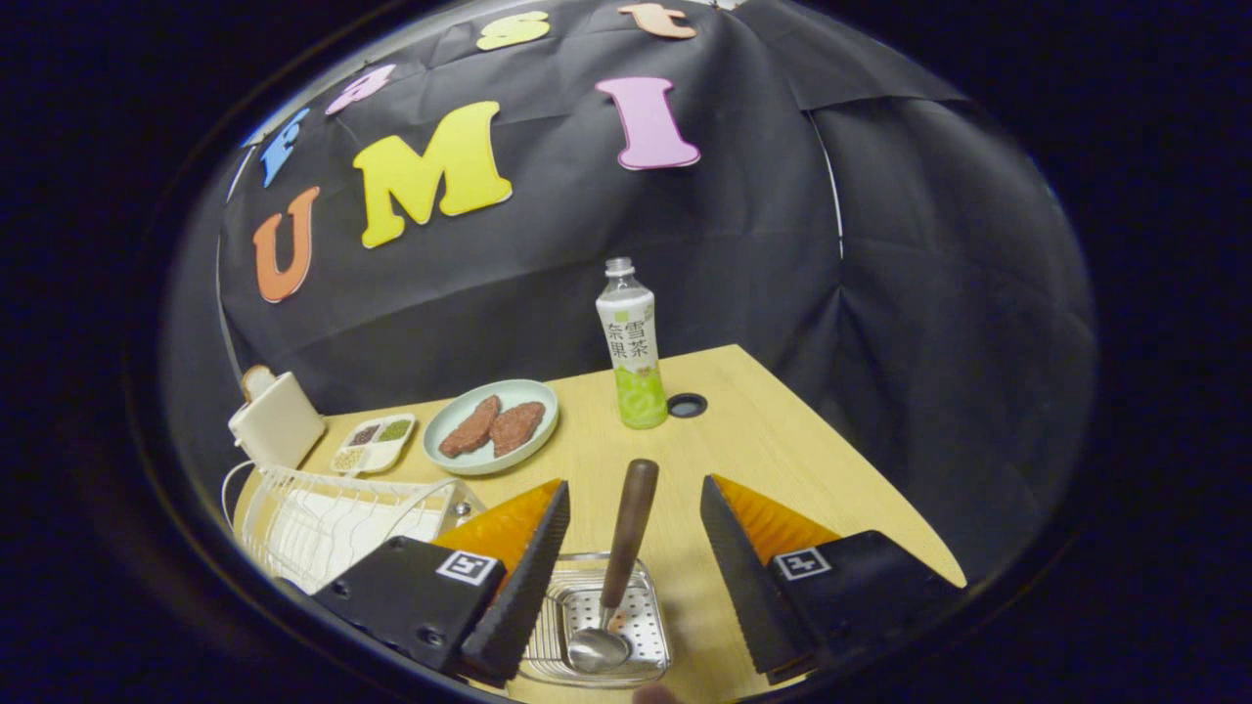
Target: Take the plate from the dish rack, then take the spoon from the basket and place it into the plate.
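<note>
A spoon [621,557] with a dark brown handle and a metal bowl rests in a small perforated metal basket [648,618] on the wooden table. Its handle leans up and away from me, and its bowl lies on the basket floor. My gripper [634,484] is open, with one finger on each side of the spoon and basket, touching neither. The handle's end reaches about level with the fingertips. A white wire dish rack [323,518] stands left of the left finger; I cannot tell whether a plate is in it. Beyond the fingers, a pale green plate [533,396] holds two brown meat pieces.
A drink bottle [634,342] stands upright farther back, next to a round hole [687,405] in the table. A divided white dish [377,442] of grains and a cream box-shaped appliance [276,418] sit behind the rack. The table's edge [861,469] runs diagonally on the right.
</note>
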